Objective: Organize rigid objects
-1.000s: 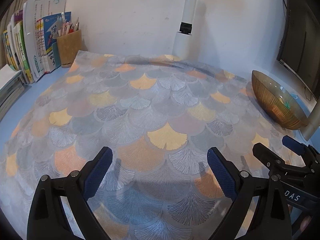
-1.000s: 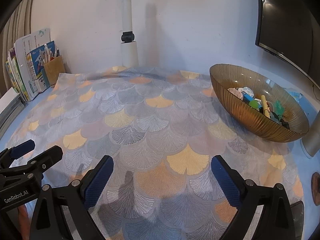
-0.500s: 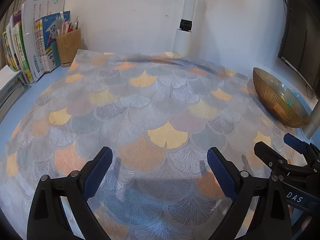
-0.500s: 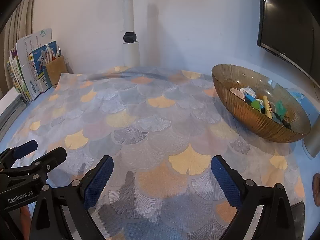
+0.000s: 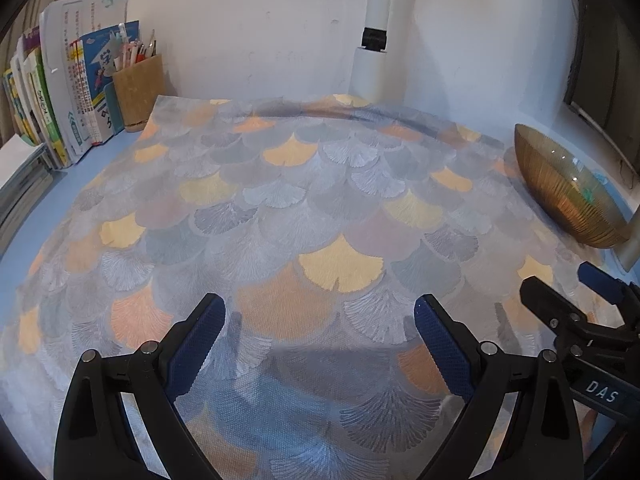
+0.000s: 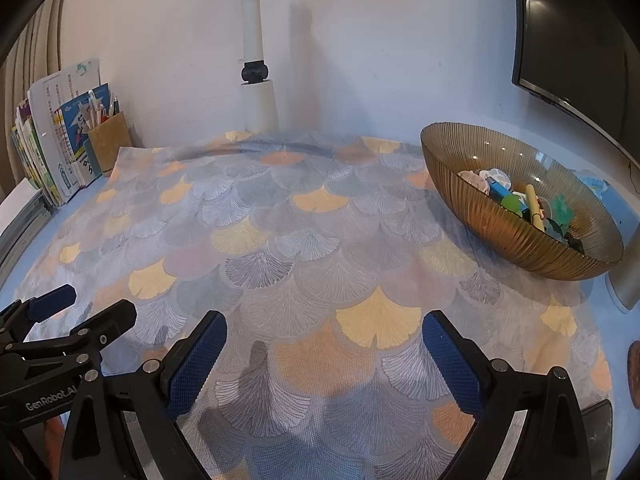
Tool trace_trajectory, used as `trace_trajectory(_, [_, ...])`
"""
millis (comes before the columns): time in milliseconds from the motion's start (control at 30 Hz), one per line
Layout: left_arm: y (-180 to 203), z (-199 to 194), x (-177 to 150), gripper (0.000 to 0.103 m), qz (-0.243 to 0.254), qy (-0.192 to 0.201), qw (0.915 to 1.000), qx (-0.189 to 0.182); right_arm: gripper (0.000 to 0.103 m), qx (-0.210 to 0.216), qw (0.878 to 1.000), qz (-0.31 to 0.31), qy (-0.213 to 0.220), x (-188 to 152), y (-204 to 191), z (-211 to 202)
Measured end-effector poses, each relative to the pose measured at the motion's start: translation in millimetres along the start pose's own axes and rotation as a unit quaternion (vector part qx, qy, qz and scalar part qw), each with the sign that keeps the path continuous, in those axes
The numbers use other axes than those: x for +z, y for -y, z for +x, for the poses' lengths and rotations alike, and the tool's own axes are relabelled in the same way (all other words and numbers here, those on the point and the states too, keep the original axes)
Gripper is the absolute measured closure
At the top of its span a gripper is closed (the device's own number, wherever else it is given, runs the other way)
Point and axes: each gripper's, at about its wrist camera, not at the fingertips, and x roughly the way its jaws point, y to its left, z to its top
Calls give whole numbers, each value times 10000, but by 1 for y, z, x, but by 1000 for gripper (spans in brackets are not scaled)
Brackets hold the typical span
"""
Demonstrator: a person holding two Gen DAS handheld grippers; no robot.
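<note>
Both the left tool (image 5: 318, 322) and right tool (image 6: 324, 340) stay open and empty, hardly moved, while the bowl (image 6: 500, 236) already holds the small things.

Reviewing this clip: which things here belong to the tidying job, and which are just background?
Job: amber bowl; small items inside it; left gripper and right gripper, both open and empty.

Background: books; pencil cup; white pole; screen; patterned cloth.
</note>
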Motion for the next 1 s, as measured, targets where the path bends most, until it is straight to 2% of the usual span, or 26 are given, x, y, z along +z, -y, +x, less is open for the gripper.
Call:
trace_trajectory(400, [-3,3,0,8,-89,-43,9991,424,5,-14,10000,64,-45,-1,1,1])
trace_trajectory(567, [-3,6,1,8,-36,-120,9992,386,5,-77,9997,144,-195,0,4,7])
trace_trajectory(1000, [2,12,1,8,119,-269,9987,412,5,-56,9997,146,-174,0,6,5])
